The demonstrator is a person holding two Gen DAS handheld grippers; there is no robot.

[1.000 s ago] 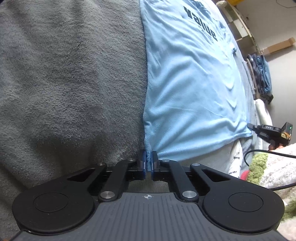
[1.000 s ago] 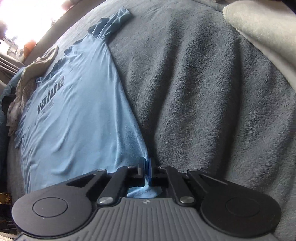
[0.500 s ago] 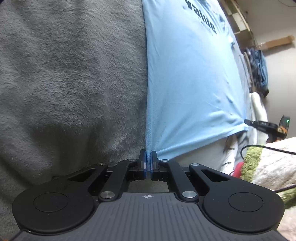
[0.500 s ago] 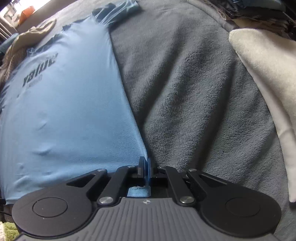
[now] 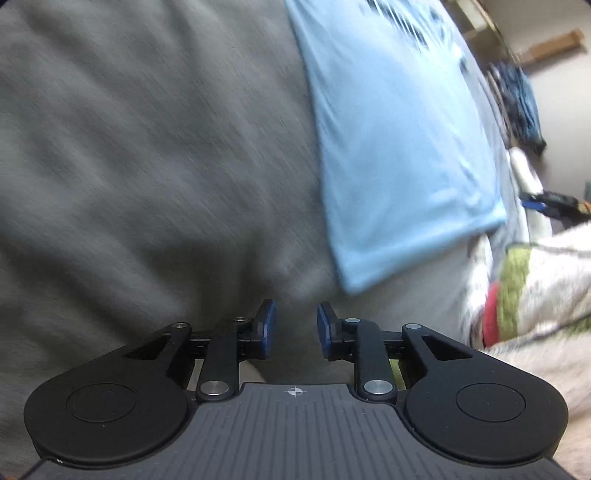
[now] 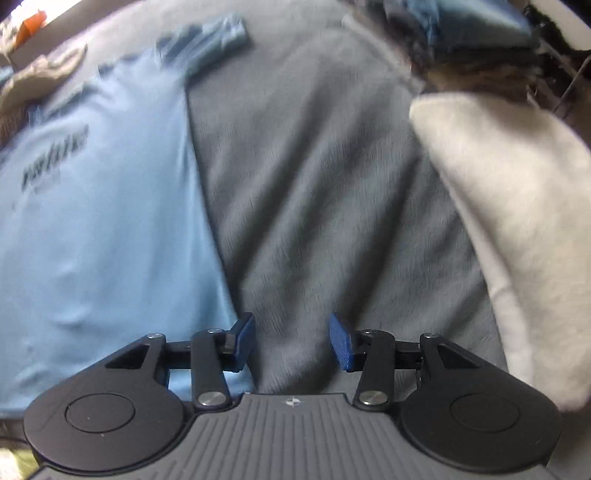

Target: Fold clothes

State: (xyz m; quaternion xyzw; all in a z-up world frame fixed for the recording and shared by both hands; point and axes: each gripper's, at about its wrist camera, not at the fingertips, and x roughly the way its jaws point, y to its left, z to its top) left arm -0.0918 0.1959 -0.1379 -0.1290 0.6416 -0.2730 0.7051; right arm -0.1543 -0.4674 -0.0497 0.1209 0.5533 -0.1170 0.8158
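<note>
Light blue t-shirt (image 5: 399, 147) lies spread flat, print side up, on the grey blanket (image 5: 147, 166) – body smooth w/ only faint ripples, one sleeve (image 6: 218, 35) bunched up at the far end. No fold visible in it as far as both views show.

Left gripper (image 5: 293, 328) is spread apart w/ nothing between its blue pads, hovering over bare blanket just beside the shirt's near bottom corner (image 5: 351, 280). Right gripper (image 6: 291, 341) is likewise released and empty; its left pad sits right at the shirt's side edge (image 6: 221, 266), rest of it over blanket. Both views are motion-blurred, so exact height above the bed can't be told.

Judgement: shirt is laid out ready for a fold, both tools free. Whichever edge gets taken, doing it well means:
- pinch only a small bite of shirt, top layer + back layer together, and keep the fluffy blanket out of the pads – it snags easily
- take two points on the same edge, so the fabric lifts level and doesn't twist
- lift low, carry across, lay down w/ edges lined up, not dragged
- straighten that bunched sleeve, or it'll make a lump inside the fold

Cream cloth (image 6: 509, 221) at the right and the clothes pile (image 5: 517, 99) past the shirt are well apart from it
</note>
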